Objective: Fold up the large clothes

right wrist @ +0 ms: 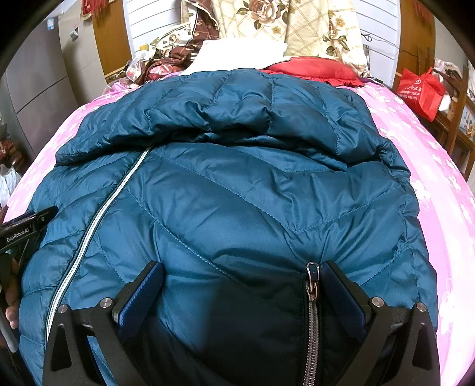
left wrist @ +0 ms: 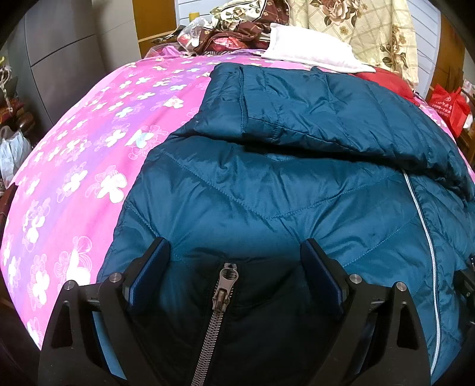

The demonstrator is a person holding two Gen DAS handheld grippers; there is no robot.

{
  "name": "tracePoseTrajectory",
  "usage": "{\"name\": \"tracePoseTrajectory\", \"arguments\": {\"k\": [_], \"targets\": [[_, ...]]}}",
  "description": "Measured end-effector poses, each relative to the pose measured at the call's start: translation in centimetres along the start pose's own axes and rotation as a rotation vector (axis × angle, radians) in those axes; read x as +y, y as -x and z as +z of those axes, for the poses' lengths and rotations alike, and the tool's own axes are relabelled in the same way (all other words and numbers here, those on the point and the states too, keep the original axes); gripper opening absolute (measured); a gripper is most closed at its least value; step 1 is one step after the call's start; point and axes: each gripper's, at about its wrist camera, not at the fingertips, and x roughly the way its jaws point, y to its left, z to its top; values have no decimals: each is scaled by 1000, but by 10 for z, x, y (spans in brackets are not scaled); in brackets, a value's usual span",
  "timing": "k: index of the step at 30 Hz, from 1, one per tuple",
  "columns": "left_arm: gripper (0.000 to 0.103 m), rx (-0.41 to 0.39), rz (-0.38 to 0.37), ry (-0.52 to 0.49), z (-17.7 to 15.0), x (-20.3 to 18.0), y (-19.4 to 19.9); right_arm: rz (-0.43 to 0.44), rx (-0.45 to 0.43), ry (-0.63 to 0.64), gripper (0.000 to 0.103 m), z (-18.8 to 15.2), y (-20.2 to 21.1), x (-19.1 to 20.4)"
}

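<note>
Two grippers counted, both released. Found left gripper (left wrist: 234, 249) with jaws spread wide over the dark pocket panel, pads clear of the cloth. Found right gripper (right wrist: 241, 268) likewise wide apart, nothing clamped. Noted ribbed blue pads (left wrist: 150, 276) set in rigid black frames with round metal pins.

One jacket (left wrist: 267, 193) recorded: teal, quilted, padded, glossy shell with slanted stitch lines. Lay spread across the bed sheet (left wrist: 89, 148), front side up, hem end nearest the cameras. Saw the upper part (left wrist: 311, 112) doubled over the body in a puffy roll.

Three zippers counted on the jacket. Identified one long front zipper (left wrist: 427, 237), pale teeth, closed, running diagonally. Identified two pocket zippers with coarse grey metal teeth: one (left wrist: 221, 297) midway between the left pads, one (right wrist: 311, 297) just beside the right-hand pad of the right gripper.

Logged sheet as smooth pink cloth printed with white flowers. Beyond the jacket, at the head of the bed: one flat white pillow (left wrist: 308, 50), one red cushion (right wrist: 311, 69) with frilled edge, one cream floral quilt (right wrist: 285, 26), upright.

Containers: one red bag (right wrist: 421, 92) with handles, beside the bed; could not tell contents. One white plastic bag (left wrist: 12, 151) on the other side; could not tell contents.
</note>
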Motion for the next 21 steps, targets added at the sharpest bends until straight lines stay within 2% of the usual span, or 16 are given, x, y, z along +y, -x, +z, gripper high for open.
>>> {"name": "tracePoseTrajectory", "arguments": {"k": [7, 11, 13, 14, 18, 19, 21], "targets": [[91, 3, 0, -2, 0, 0, 0, 4, 0, -2, 103, 0, 0, 0], [91, 4, -2, -3, -1, -1, 0, 42, 26, -28, 103, 4, 9, -12], [91, 3, -4, -5, -1, -1, 1, 40, -38, -92, 102, 1, 38, -32], [91, 3, -9, -3, -2, 0, 1, 47, -65, -118, 103, -3, 52, -44], [91, 19, -6, -15, 1, 6, 14, 41, -85, -174, 103, -34, 90, -86], [91, 5, -2, -4, 3, 12, 23, 45, -82, -183, 103, -49, 98, -99], [91, -79, -26, 9, 7, 27, 53, 68, -83, -214, 103, -73, 106, -118]]}}
